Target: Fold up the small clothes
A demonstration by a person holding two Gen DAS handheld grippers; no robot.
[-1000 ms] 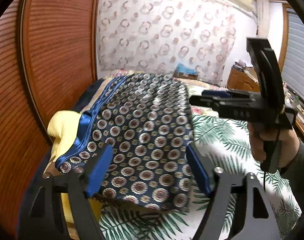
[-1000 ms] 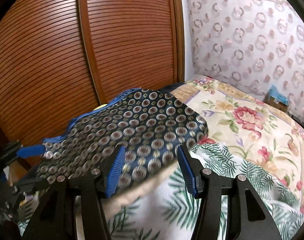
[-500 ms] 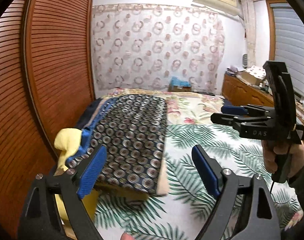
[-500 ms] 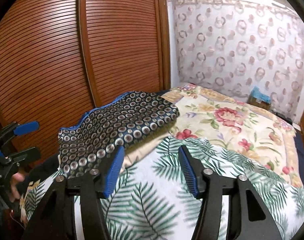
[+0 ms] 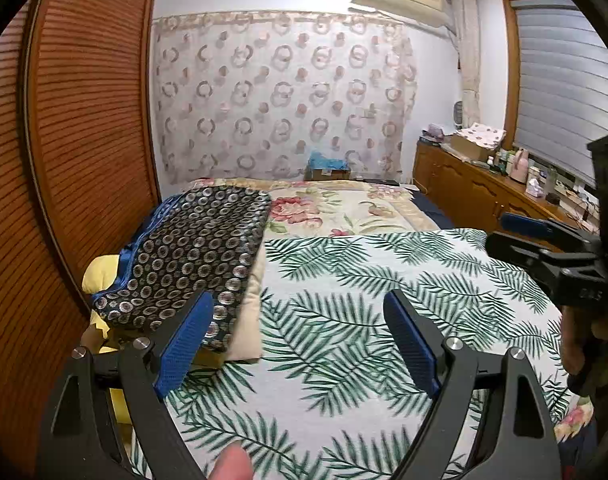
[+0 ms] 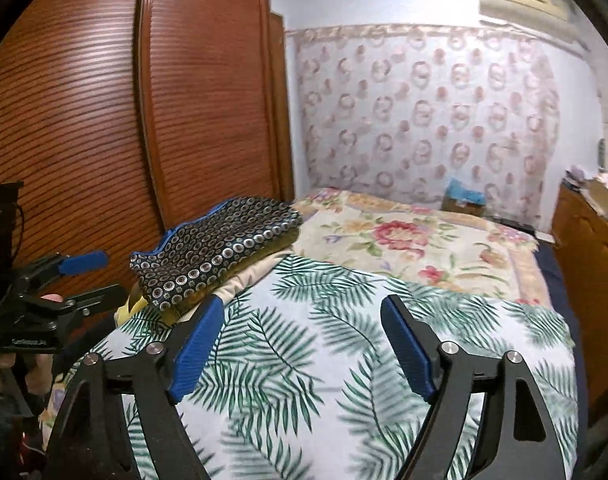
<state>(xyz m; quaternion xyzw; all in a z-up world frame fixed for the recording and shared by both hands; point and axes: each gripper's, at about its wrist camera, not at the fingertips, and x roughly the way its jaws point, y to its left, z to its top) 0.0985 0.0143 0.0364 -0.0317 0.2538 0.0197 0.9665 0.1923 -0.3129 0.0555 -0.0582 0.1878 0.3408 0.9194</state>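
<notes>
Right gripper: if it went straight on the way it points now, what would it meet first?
Probably the palm-leaf bedspread. The right gripper, jaws opening with nothing between them, points slightly downward at bare cover; the folded patterned garment lies off to its left. Depth is uncertain.

The bed (image 5: 432,216) fills the room from the wooden doors to the far curtain. A white sheet with green palm leaves (image 5: 364,300) covers the near part. Behind it lies a cream blanket with pink flowers (image 5: 344,204). On the left edge sits a little pile — a folded dark blue cloth with round dots (image 5: 191,252) on top, a cream cloth (image 5: 247,320) under it, and something yellow (image 5: 99,272) at the bottom. A small box with blue stuff (image 5: 328,166) is at the far end — whether it rests on the bed is hard to tell.
</notes>
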